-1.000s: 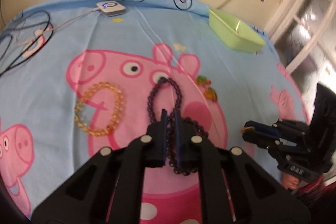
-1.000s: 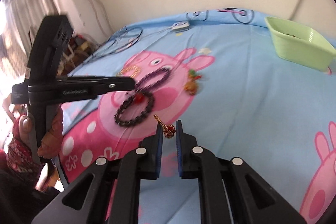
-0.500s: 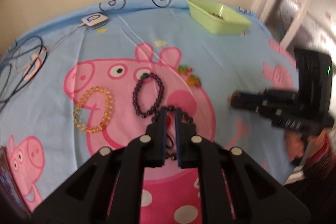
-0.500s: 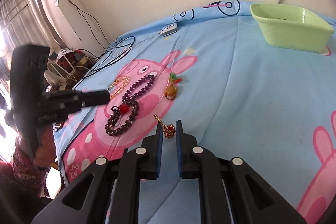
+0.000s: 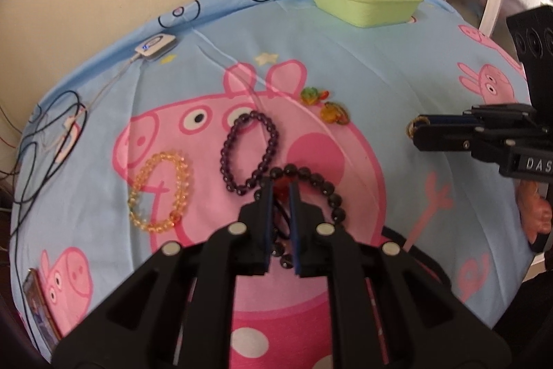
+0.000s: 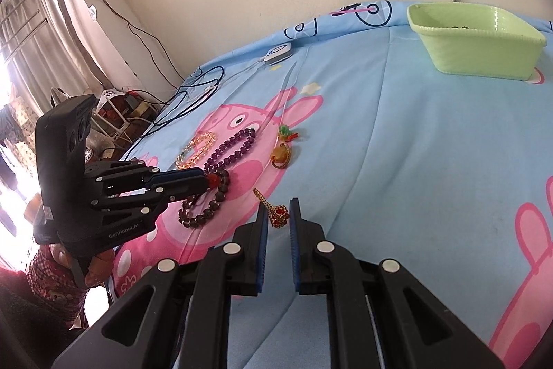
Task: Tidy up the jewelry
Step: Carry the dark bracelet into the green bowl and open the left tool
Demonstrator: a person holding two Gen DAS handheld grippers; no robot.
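bare sheet (image 6: pixel 432 134) toward green tray (image 6: pixel 477 40); bracelets (image 5: pixel 249 151) seemingly crowd left.

Blue pig-print sheet (image 5: pixel 397 64), green tray (image 5: pixel 366 6) (purple, amber bracelets (image 5: pixel 249 154)).

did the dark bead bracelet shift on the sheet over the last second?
Yes. The dark bead bracelet no longer overlaps the purple bracelet; it lies nearer, between the opening left gripper fingers.

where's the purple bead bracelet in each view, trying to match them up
Left wrist view: the purple bead bracelet lies at picture centre on the pig's face, just above and left of the left gripper.
Right wrist view: it sits left of centre, stretched diagonally, above the left gripper's tip.
Shared landmark: the green tray at the sheet's far edge, upper right in both.
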